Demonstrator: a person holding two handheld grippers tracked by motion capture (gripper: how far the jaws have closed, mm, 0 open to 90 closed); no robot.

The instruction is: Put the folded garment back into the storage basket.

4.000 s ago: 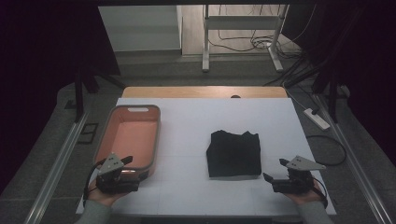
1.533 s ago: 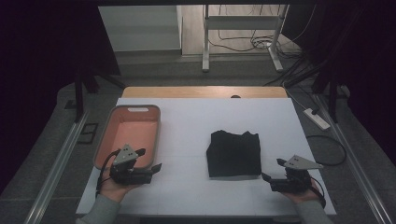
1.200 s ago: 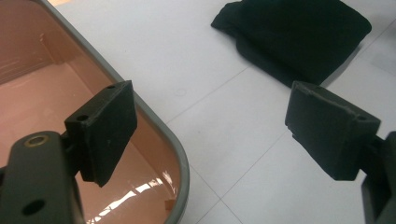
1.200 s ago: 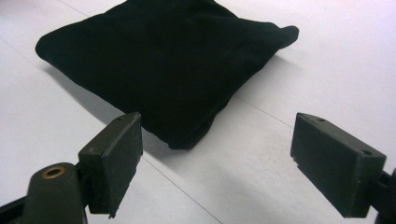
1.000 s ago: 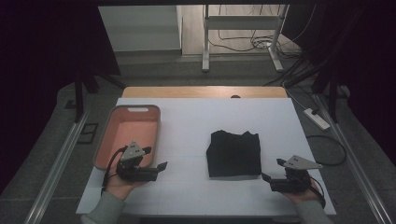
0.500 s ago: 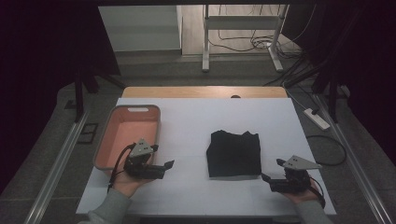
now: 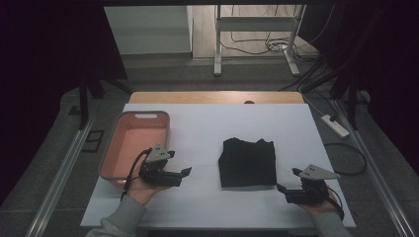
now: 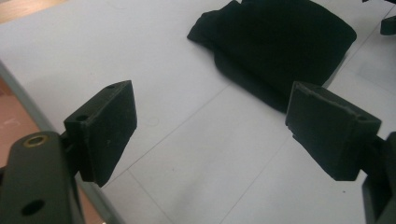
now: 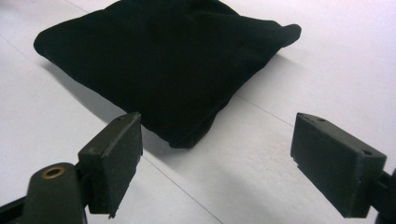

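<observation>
left of the folded black cloth (image 7: pixel 247 162), past a pink tray (image 7: pixel 114 157) at the table's left edge, the left gripper (image 7: pixel 184 172) hovers with jaws spread wide and empty, pointed at the cloth's near-left corner. the cloth lies flat at mid-table; it looks soft, light and limp, likely to sag and unfold unless pinched at a folded corner or edge through all layers, and no label or writing can be read on it. right of the cloth, the right gripper (image 7: pixel 280 188) sits just off its near-right corner, jaws wide and empty too.
</observation>
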